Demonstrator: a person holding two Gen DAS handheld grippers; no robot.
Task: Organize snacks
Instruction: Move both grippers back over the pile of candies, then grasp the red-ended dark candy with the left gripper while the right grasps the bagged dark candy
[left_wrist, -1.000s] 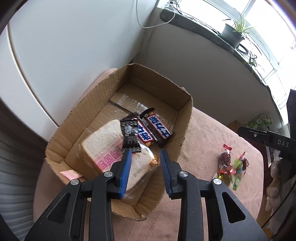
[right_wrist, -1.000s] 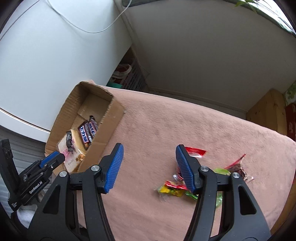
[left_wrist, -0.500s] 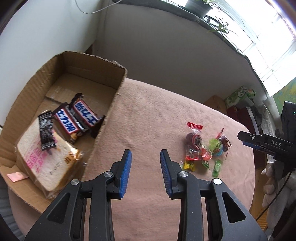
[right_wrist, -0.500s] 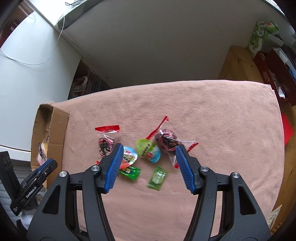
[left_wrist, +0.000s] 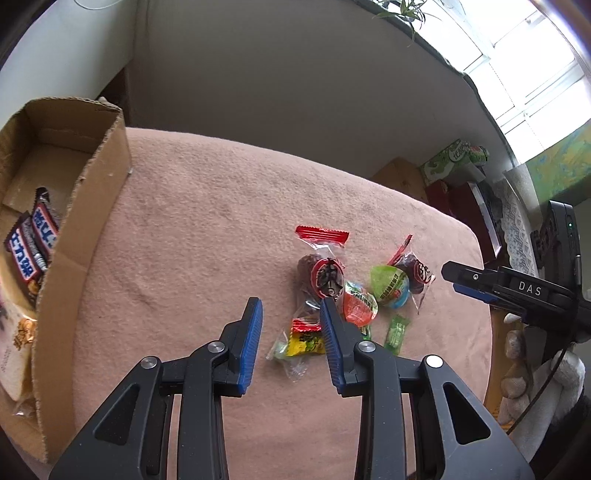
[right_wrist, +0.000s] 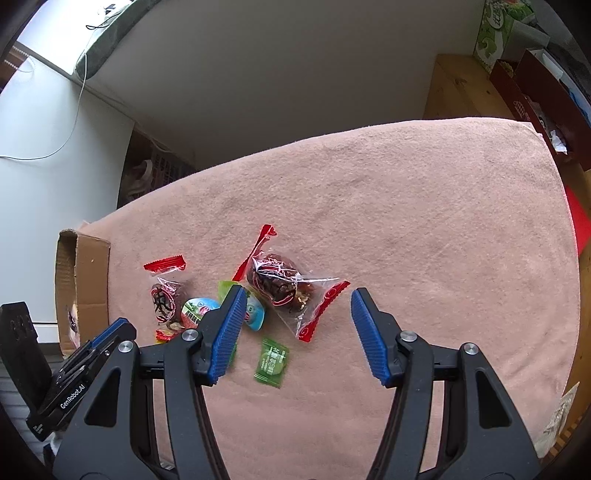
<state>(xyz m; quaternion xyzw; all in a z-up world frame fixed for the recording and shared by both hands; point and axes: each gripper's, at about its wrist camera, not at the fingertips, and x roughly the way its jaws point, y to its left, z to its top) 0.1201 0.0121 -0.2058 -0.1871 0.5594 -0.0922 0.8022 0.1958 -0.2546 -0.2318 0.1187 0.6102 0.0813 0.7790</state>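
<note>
step: next pick from the loose candy pile, then drop into the box (my read from the layout).
left gripper (left_wrist: 291, 334): open, nothing held, hovering over the 7 o'clock end of the pile.
right gripper (right_wrist: 298, 332): open wide, nothing held, hovering at the pile's 5 o'clock side.
pile: on the pink cloth (left_wrist: 207, 221), all touching or overlapping.
box (left_wrist: 83, 221): cardboard, at 9 o'clock of the pile, well apart; chocolate bars (left_wrist: 31, 242) already inside.
left target: yellow candy (left_wrist: 304, 343), nearest the left fingers, sits just between them in view.
right target: big date packet (right_wrist: 284, 286), between the right fingers and slightly beyond; green sachet (right_wrist: 272, 363) lies flat nearer in.
how: take one piece at a time; pinch the wrapper's body, not the crimped tail, so it doesn't slip.
risk: neighbours overlap, so closing may drag a second piece along.
hedge: height above the cloth is hard to judge through the fisheye; descend before closing.
</note>
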